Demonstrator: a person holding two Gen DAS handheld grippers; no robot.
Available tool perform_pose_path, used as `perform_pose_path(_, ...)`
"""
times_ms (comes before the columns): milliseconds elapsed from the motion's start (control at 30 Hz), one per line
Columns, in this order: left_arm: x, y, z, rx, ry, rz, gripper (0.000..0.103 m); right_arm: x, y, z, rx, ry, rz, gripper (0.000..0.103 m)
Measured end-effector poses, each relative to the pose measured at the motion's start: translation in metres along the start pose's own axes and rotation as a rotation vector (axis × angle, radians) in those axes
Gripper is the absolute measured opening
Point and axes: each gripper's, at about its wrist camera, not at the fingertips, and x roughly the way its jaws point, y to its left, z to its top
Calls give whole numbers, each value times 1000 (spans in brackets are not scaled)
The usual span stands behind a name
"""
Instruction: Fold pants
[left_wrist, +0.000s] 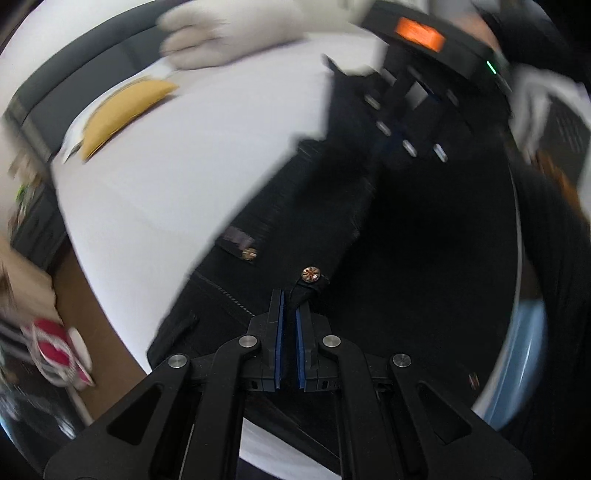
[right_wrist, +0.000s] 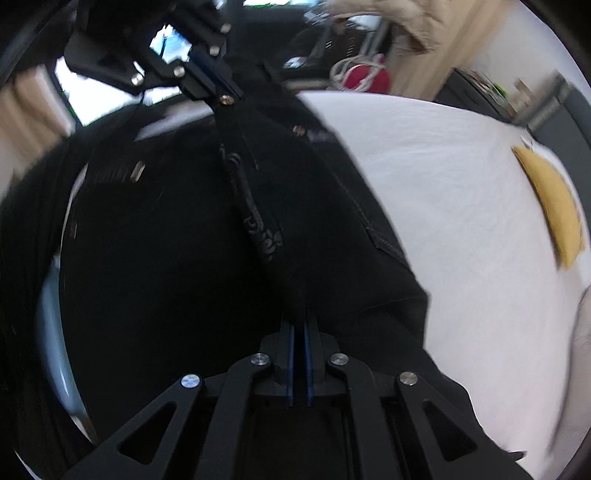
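I have the black jeans (left_wrist: 295, 206) pinched at the waistband in both tools: my left tool (left_wrist: 290, 310) is clamped on the fabric just below the copper waist button (left_wrist: 310, 274), and my right tool (right_wrist: 299, 325) is clamped on a fold of the same waistband further along. The jeans hang between the two grips, draped over the white bedsheet (left_wrist: 177, 177) (a yellow pillow (left_wrist: 125, 110) lies well apart, toward the far edge of the bed). Both views are smeared with motion, so I judge I am mid-swing, carrying the waist across for a fold. The risk is in the grips: each holds only a thin bite of heavy denim, and a quick pull could drag it out of the pads. If my two tools drift unevenly, the legs would land skewed and the fold crooked.
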Motion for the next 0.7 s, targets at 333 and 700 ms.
perform_pose_path(333,-17,-104,-37,164,70,-22,4,4,115,-29,-306,126,-160,6)
perform_pose_path(700,-28,-144,-46,265,95,-32,4,0,161,-31,-366,136,-276,6)
